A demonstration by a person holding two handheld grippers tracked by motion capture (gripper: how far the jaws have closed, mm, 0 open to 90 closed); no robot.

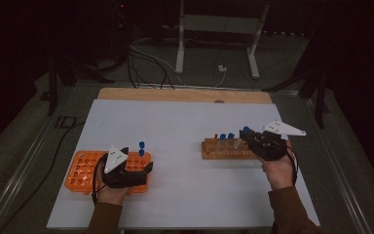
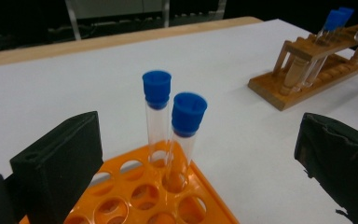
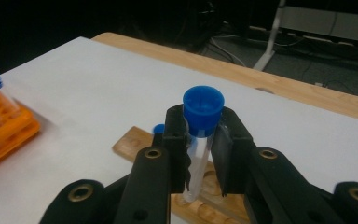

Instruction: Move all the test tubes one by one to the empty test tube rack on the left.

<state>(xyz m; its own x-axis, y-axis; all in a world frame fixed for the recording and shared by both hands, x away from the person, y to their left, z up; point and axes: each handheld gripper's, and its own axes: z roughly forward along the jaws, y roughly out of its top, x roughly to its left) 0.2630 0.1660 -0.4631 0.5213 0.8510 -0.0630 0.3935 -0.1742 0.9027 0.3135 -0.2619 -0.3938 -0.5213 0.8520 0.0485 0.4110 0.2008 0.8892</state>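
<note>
While the left tongs (image 2: 200, 154) are held apart over the orange rack (image 2: 144, 196) at the near left of the desk (image 1: 185, 126), a blue-capped tube (image 3: 200, 140) is clamped in the right tongs (image 3: 200, 154) just above the wooden rack (image 1: 224, 148) at the right.

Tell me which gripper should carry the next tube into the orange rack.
Right. The right gripper is already clamped on a blue-capped tube above the wooden rack; the left gripper sits open by the orange rack.
</note>
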